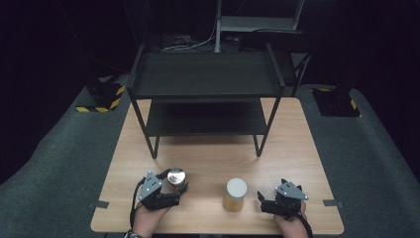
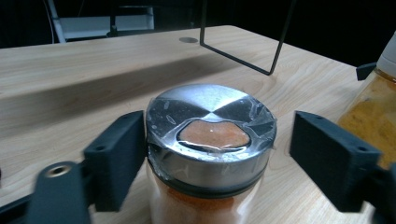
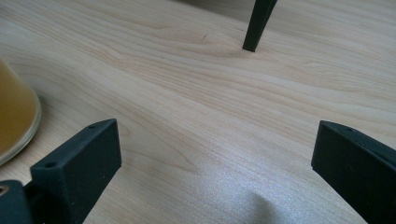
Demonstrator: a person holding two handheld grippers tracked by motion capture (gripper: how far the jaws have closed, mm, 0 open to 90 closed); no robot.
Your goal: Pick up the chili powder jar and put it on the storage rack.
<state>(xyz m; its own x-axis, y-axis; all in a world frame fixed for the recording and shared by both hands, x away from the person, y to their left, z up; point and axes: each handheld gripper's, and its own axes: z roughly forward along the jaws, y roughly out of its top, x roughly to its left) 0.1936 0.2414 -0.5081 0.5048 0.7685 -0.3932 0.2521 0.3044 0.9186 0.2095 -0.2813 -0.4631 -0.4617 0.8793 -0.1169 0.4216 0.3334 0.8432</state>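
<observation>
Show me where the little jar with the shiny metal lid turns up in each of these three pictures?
High view: the metal-lidded jar stands near the table's front left, between the left gripper's jaws.
Left gripper view: it sits at centre, one pad touching its left side, the other apart.
Right gripper view: not in it.
Shared landmark: the white-lidded jar, seen at right and at left.

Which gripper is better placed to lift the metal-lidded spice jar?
Left. The left gripper already straddles the metal-lidded jar, one jaw touching its lid. The right gripper stands open over bare table.
</observation>
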